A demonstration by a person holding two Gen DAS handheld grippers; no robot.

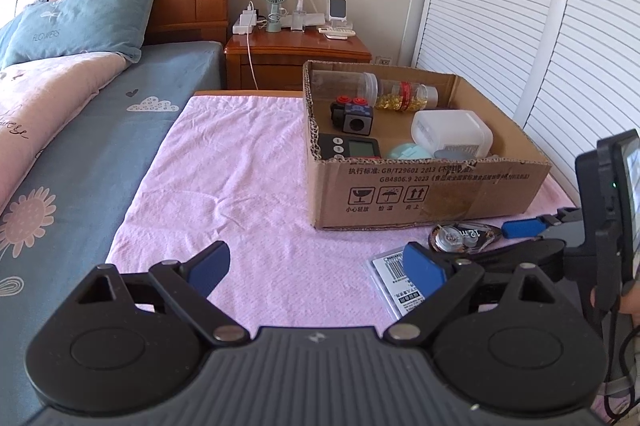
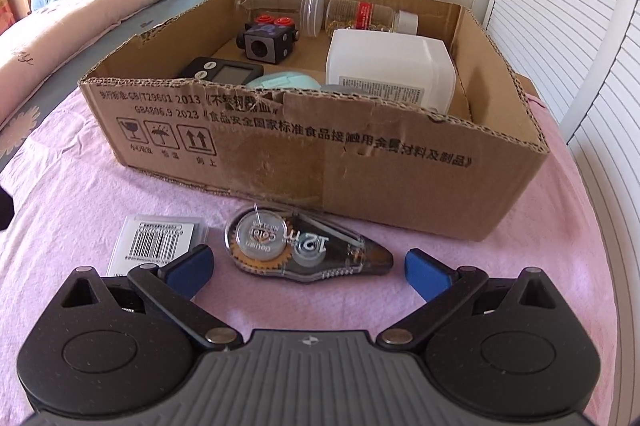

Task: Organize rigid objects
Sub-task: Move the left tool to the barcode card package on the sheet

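Observation:
A clear correction tape dispenser (image 2: 308,250) lies on the pink towel (image 2: 100,193), just in front of the cardboard box (image 2: 320,153). My right gripper (image 2: 308,272) is open and low over the towel. The dispenser's near edge lies between its blue fingertips, with a gap on both sides. A flat barcode packet (image 2: 160,242) lies left of the dispenser, partly under the left finger. In the left wrist view my left gripper (image 1: 318,268) is open and holds nothing. The dispenser (image 1: 460,238) and packet (image 1: 394,282) are to its right.
The box holds a clear jar (image 2: 280,5), a capsule bottle (image 2: 368,15), a black cube toy (image 2: 268,41), a black timer (image 2: 224,69) and a white container (image 2: 388,69). A bed (image 1: 100,129) lies left, louvred doors (image 1: 540,25) right and a nightstand (image 1: 296,45) behind.

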